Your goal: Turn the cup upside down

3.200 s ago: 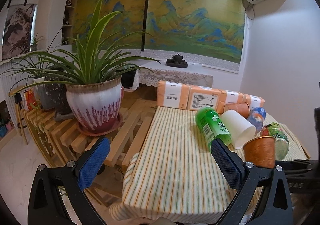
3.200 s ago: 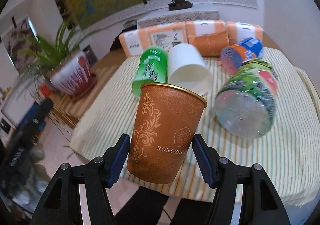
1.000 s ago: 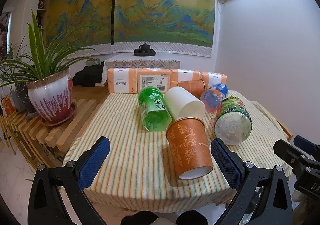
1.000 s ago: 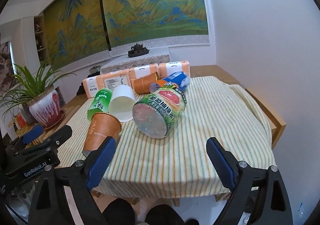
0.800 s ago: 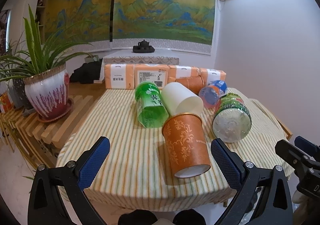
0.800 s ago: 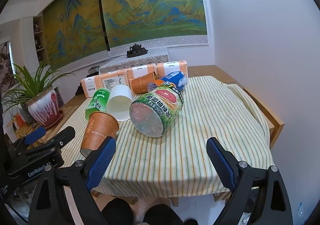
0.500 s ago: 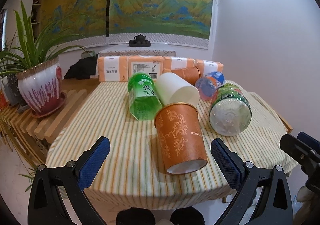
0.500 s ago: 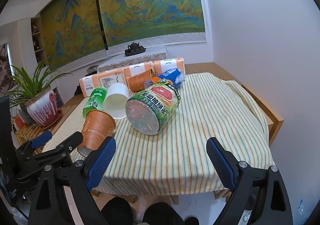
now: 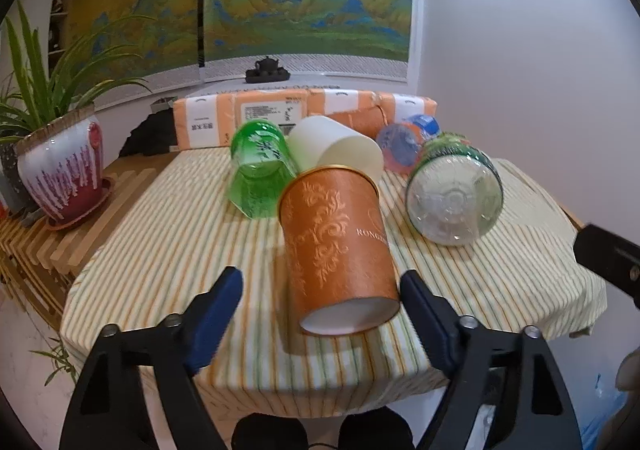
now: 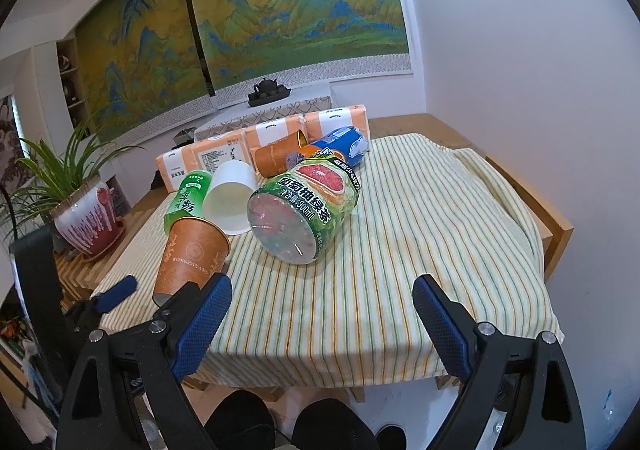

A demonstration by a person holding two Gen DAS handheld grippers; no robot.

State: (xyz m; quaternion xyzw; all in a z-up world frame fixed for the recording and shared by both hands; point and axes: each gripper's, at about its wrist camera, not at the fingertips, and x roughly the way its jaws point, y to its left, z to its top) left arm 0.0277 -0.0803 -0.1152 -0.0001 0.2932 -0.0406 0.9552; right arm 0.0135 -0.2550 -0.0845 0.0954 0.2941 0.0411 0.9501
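Now the orange cup [image 9: 340, 246] lies tilted on the striped tabletop [image 9: 168, 234], between the spread left gripper [image 9: 322, 292]; right gripper [image 10: 322, 310] gapes empty

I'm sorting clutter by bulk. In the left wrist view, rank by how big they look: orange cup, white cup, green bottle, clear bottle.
1. orange cup, largest, but nearest the camera
2. clear bottle
3. green bottle, close to the clear bottle, so unsure
4. white cup, partly hidden behind the orange cup

Bright even indoor light, soft shadows, strong fisheye bending, dark corners.
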